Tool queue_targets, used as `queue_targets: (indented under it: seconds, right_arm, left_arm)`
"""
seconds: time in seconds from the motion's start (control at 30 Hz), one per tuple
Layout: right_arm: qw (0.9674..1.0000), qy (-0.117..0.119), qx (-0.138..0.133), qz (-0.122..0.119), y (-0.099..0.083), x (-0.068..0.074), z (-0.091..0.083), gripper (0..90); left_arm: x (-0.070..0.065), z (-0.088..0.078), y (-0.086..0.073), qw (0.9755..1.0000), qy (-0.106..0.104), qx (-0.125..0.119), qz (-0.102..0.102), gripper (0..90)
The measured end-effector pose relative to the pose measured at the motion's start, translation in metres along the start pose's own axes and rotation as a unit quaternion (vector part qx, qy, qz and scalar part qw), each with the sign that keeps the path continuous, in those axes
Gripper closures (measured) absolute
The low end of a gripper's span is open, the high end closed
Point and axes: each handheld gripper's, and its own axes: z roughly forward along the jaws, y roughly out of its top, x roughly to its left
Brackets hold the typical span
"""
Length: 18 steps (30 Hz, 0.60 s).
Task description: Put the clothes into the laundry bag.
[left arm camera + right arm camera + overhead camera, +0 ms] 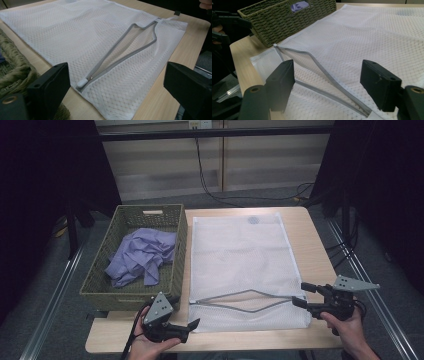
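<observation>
A white mesh laundry bag lies flat on the table, its grey zipper gaping open near the front edge. The white zipper pull rests at the bag's corner beside the basket. My left gripper is open at the table's front left, aimed along the zipper, with nothing between its fingers. At the bag's front right corner my right gripper is open, both fingers just above the mesh over the zipper's end. A crumpled purple cloth lies in the green woven basket.
The basket stands along the left side of the table, touching the bag's edge. Bare wood runs along the right and front of the bag. Black cables trail across the floor behind the table, and metal rails flank it.
</observation>
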Motion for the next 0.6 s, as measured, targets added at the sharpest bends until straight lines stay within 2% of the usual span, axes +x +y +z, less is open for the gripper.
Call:
queue_targets:
  seconds: [0.1,0.17,0.2,0.27,0.37,0.4,0.5,0.53,0.6]
  right_arm:
    - [1.0,0.0,0.001,-0.003,0.0,0.0,0.002,30.9]
    - [1.0,0.002,0.002,-0.002,0.0,-0.001,0.003,30.9]
    - [1.0,-0.002,0.002,-0.002,0.0,-0.001,0.004,30.9]
    - [1.0,0.003,0.002,-0.001,0.0,-0.002,0.006,31.9]
    - [1.0,0.007,-0.003,-0.007,0.0,-0.001,0.007,32.7]
    - [0.9998,0.017,-0.012,-0.008,0.0,-0.001,0.008,32.7]
    - [0.9997,0.01,-0.012,-0.018,-0.001,0.0,0.008,33.1]
    - [0.9996,0.019,-0.013,-0.014,-0.001,-0.001,0.01,34.0]
    - [0.9995,0.021,-0.013,-0.019,-0.001,0.0,0.011,35.0]
  left_arm:
    - [0.0,0.002,0.001,1.0,-0.008,0.001,0.005,4.7]
    - [-0.001,0.003,0.002,0.9997,-0.024,-0.002,-0.008,4.1]
    - [-0.002,0.003,0.003,0.9995,-0.031,-0.006,-0.008,4.3]
    - [-0.003,0.003,0.004,0.9996,-0.026,-0.008,0.0,3.5]
    - [-0.003,0.004,0.004,0.9996,-0.025,-0.01,-0.004,3.5]
    - [-0.003,0.006,0.003,0.9997,-0.025,-0.005,-0.002,3.5]
    - [-0.004,0.006,0.003,0.9998,-0.019,-0.002,0.008,3.6]
    - [-0.004,0.006,0.003,0.9998,-0.018,-0.003,0.01,3.4]
    - [-0.003,0.006,0.003,0.9998,-0.015,-0.005,0.008,3.1]
